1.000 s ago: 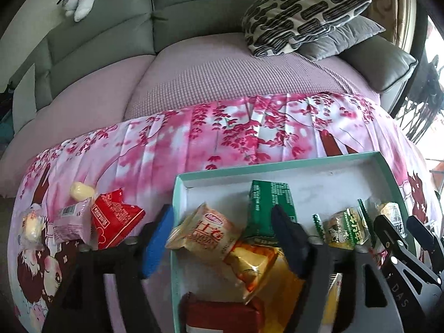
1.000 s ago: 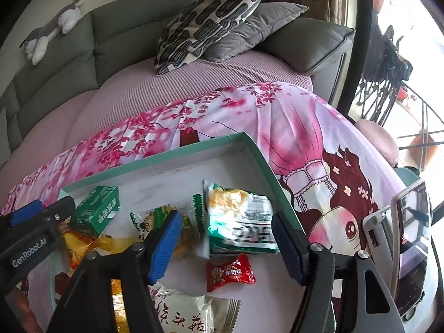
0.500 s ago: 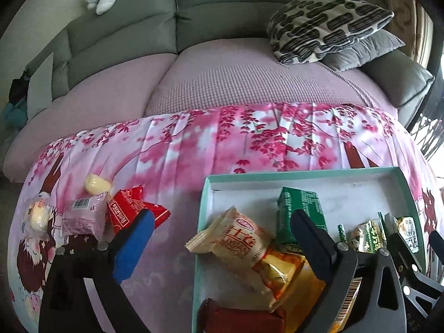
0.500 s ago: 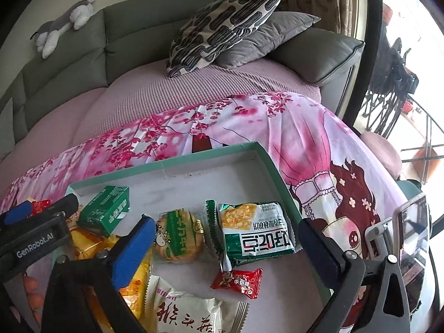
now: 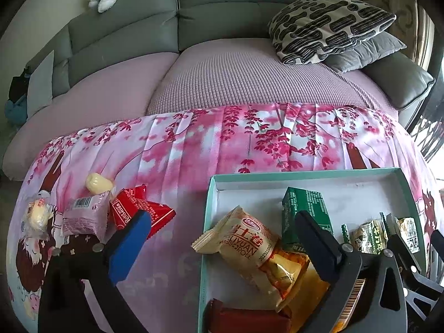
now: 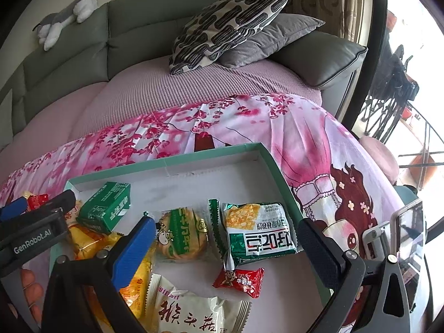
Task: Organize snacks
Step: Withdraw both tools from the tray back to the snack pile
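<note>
Two views covered this moment.

Left wrist view: the left gripper stood wide, its jaws having just been opening, and gripped nothing. Its span straddled the left wall of the teal tray. The egg-roll packet lay between the jaws, free of both pads, with one end hanging over the tray wall. Four snacks remained on the pink floral cloth, well left of the tray: a red wrapper, a pink packet, a yellow sweet and a clear-wrapped cake.

Right wrist view: the right gripper also stood wide and empty, its jaws likewise just opened. A green-labelled round biscuit and a green-white cracker packet lay between the jaws inside the tray; a small red candy lay just below them.

Judged step: release after placing. The next move probably calls for the left gripper to travel left and close on the red wrapper, the nearest loose snack.
</note>
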The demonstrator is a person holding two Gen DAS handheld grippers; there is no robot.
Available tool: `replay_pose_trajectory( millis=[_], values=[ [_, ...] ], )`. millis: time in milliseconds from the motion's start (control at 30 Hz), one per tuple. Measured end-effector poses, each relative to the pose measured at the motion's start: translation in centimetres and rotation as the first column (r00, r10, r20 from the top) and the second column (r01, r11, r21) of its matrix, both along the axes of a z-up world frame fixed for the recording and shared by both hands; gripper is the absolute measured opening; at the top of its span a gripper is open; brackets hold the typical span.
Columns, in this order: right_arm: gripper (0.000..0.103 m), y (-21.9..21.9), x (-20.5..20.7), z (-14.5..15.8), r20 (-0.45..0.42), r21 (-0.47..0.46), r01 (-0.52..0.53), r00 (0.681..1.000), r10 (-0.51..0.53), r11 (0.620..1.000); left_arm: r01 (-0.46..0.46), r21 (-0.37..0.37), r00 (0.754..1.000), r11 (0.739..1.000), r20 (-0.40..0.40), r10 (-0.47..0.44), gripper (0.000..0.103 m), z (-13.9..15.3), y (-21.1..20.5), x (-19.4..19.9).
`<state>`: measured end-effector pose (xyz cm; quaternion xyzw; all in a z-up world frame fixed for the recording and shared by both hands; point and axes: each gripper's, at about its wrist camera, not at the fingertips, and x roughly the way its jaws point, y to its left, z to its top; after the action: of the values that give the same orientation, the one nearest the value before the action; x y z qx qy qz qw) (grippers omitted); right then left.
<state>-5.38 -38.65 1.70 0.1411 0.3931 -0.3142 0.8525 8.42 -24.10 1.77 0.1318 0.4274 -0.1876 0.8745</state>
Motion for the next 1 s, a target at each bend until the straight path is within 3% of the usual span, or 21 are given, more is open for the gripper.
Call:
replay_pose_trajectory(
  millis=[500,1000],
  values=[
    [0.103,1.5,0.9,1.0,-0.008,0.009,0.005,1.0,-0.005,1.0,0.001,-0.008,1.0,1.0,-0.016,-0.001,0.102,1.7,3.6,1.0],
    [0.103,8.0,4.4,3.6,0.002,-0.066,-0.099,0.995,0.099,0.993,-0.206,-0.03,0.978,0.978,0.037,0.207,0.102,5.6,16.3,4.0]
  ],
)
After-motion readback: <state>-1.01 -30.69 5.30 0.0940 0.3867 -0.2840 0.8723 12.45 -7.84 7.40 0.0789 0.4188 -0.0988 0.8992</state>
